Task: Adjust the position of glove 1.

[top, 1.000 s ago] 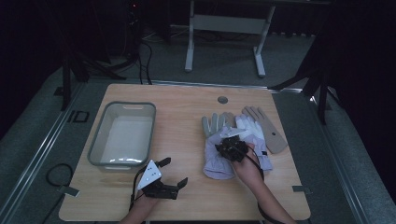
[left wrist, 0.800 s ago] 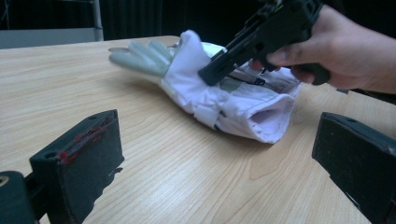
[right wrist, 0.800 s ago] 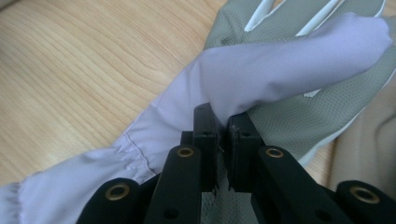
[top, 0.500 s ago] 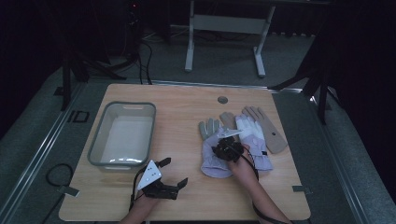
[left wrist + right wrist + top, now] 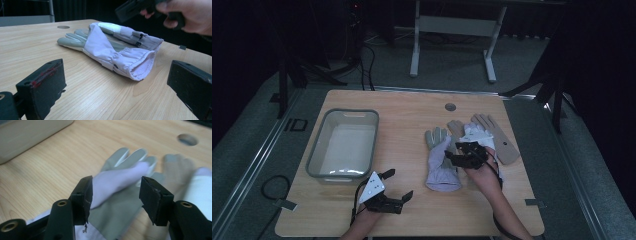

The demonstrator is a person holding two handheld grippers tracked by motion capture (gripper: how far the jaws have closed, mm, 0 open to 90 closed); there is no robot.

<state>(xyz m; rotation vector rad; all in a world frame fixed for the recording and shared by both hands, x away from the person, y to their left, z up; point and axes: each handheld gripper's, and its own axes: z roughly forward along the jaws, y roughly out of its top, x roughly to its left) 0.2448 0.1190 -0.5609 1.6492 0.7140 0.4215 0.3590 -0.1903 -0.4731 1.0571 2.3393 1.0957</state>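
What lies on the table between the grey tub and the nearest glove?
Nothing: in the high view, the wooden table is bare between the grey tub and the lavender-cuffed glove.

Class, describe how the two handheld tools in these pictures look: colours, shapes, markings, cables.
Both tools are black with two blocky jaws. The left tool carries a grey three-cornered plate on top, and a red-scuffed pad shows in its own view. A black cable trails from the right tool along the bare forearm.

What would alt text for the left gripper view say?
A pale lilac and grey glove lies on a wooden table, cuff toward the camera, between two open black claw jaws. A hand with another claw hovers above it.
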